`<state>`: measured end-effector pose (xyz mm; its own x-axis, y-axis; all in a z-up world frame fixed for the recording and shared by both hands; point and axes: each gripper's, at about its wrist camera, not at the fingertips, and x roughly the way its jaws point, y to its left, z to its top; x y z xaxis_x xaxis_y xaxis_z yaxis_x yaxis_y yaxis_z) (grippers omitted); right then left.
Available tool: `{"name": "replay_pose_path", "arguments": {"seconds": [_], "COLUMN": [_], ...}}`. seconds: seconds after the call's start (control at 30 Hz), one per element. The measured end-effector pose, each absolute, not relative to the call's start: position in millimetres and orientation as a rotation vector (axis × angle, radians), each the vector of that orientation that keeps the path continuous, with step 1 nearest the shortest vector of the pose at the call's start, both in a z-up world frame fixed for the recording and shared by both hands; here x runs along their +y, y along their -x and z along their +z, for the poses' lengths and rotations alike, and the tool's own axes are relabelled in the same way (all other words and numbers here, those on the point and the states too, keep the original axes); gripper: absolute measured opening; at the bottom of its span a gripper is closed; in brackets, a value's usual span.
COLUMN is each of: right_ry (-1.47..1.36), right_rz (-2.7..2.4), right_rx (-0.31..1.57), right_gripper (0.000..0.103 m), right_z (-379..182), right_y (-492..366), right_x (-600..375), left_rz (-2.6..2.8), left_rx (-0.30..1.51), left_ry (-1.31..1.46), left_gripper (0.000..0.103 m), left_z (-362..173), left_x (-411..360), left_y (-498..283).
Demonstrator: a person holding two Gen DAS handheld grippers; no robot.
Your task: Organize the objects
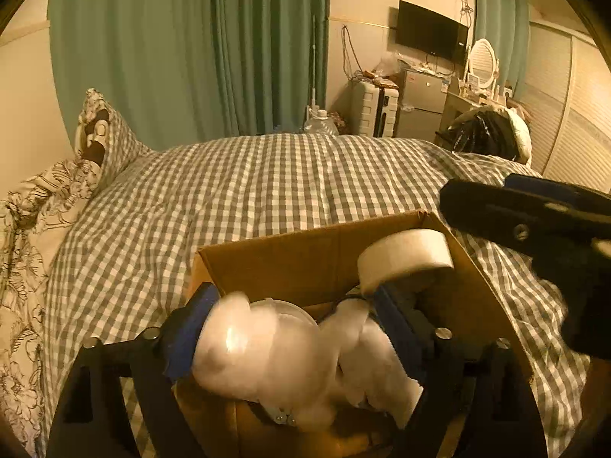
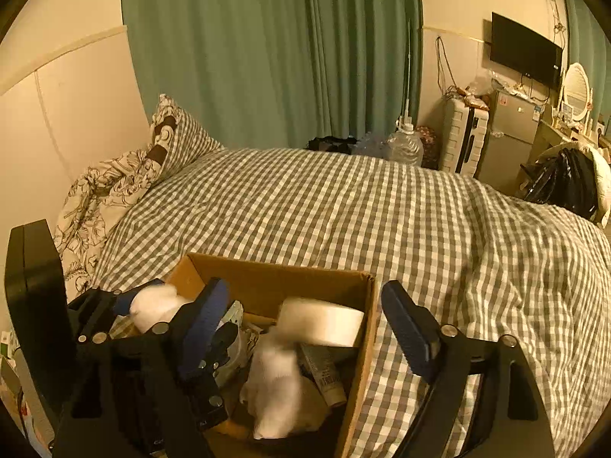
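Soft white fluffy bundle (image 1: 267, 347), part of it glossy like clear plastic wrap, sits clamped between the blue-padded jaws of the left gripper (image 1: 290, 324), directly over the open brown cardboard box (image 1: 290, 252). The left wrist view shows this grip close up; its blur hides exactly what the bundle is. The right wrist view shows the same bundle (image 2: 156, 305) only as a small white puff at the box's (image 2: 290, 278) left corner, with the left gripper (image 2: 168, 305) around it.

The right gripper (image 2: 309, 328) hangs with jaws wide apart and nothing between them, one finger over the box's interior, the other outside its right wall above the bedspread. In the left wrist view it appears as a dark shape (image 1: 534, 225) beyond the box's right rim.

Inside the box, the right wrist view reveals a white roll of tape (image 2: 320, 320) against the far wall, another white fluffy piece (image 2: 275, 381) below it, and a grey tube (image 2: 324, 378) beside that. The left wrist view shows only the roll (image 1: 404, 259).

The box rests on a bed with a grey-and-white checked cover (image 2: 382, 210).
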<state>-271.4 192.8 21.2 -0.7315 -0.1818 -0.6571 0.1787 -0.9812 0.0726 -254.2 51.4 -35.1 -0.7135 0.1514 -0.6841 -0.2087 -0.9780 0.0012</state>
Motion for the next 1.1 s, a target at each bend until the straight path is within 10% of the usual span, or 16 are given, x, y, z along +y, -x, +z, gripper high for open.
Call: {"name": "replay_pose_path", "arguments": {"seconds": [1.1], "right_ry": [-0.588], "right_rz": [-3.054], "right_rx": [0.029], "right_gripper": [0.103], "right_z": [162], "right_y": [95], "right_x": [225], "left_rz": [2.973], "left_rx": [0.086], "left_ry": [0.597], "left_gripper": [0.103], "left_z": [113], "left_x": [26], "left_y": [111]}}
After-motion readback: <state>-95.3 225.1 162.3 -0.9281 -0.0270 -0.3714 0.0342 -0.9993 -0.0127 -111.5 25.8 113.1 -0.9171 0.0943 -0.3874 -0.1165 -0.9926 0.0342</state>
